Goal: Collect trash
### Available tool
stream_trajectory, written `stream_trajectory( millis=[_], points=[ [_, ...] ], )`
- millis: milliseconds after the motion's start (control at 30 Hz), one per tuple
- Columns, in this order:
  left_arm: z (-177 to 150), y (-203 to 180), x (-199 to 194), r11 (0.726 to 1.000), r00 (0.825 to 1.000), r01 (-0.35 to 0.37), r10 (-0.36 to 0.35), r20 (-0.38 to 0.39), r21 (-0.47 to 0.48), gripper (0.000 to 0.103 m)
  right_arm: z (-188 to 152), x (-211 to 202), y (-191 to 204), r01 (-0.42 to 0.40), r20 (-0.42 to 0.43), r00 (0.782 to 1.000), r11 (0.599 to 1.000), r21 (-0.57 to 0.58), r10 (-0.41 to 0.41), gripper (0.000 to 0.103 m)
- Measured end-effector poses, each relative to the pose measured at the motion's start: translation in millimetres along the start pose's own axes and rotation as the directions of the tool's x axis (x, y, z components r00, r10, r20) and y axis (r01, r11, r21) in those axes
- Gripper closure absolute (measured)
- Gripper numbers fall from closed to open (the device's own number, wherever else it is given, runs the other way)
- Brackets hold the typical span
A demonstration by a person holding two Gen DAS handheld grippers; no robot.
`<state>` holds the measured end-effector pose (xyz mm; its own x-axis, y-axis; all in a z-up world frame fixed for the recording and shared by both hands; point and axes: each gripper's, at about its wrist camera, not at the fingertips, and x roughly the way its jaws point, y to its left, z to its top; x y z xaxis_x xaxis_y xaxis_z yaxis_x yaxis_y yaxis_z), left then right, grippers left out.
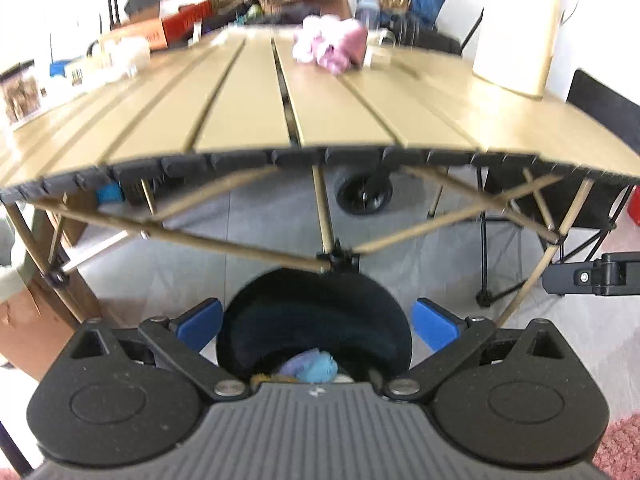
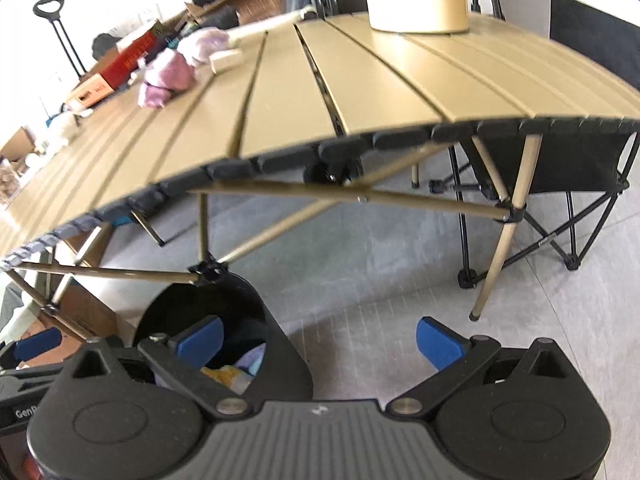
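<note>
Below the near edge of the tan slatted counter (image 1: 256, 112), both grippers are being held low over the grey floor (image 2: 380, 248). The left gripper (image 1: 316, 322) is being kept directly above a round black bin (image 1: 316, 308), its jaws standing wide apart with nothing between them; the blue pads (image 1: 200, 322) are framing the bin's mouth on either side. Inside the bin, crumpled trash (image 1: 310, 366) in blue and lilac is being seen, with a scrap of yellow beside it. The right gripper (image 2: 320, 340) is being held just beside the same bin, which is showing at the lower left of its view, and its jaws are likewise spread open and empty. On the counter's far side, a pink and white crumpled bundle (image 1: 330, 46) is lying, with a small pale block (image 2: 226, 59) just beside it. A black folding chair (image 2: 560, 168) is standing by the counter's right end, and boxes (image 1: 180, 20) are being blurred at the far left.
</note>
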<state>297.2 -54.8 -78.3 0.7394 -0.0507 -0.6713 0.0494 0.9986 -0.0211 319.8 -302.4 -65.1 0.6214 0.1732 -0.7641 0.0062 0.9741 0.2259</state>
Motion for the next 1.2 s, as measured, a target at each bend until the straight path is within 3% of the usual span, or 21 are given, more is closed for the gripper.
stream_trajectory(
  millis=[233, 567, 1000, 1200],
  points=[
    [6.3, 16.4, -37.6, 0.999, 0.990, 0.010, -0.002, 0.142, -0.050, 0.000, 9.2, -38.6, 3.9, -0.046, 0.104, 0.993, 0.999, -0.022, 0.048, 0.000],
    [44.3, 48.5, -77.0, 0.994, 0.959, -0.013, 0.044, 0.281, -0.112, 0.000, 41.5, -63.9, 25.7, -0.143, 0.237, 0.959, 0.987, -0.068, 0.155, 0.000],
    [98.8, 99.4, -82.3, 0.984, 0.939, -0.069, 0.120, 0.321, -0.167, 0.000, 114.0, -41.6, 91.9, -0.206, 0.306, 0.918, 0.963, -0.175, 0.252, 0.000],
    [124.9, 123.4, -69.7, 0.981, 0.935, -0.087, 0.141, 0.326, -0.174, 0.000, 153.4, -16.6, 128.7, -0.149, 0.323, 0.920, 0.959, -0.239, 0.224, 0.000]
  ],
)
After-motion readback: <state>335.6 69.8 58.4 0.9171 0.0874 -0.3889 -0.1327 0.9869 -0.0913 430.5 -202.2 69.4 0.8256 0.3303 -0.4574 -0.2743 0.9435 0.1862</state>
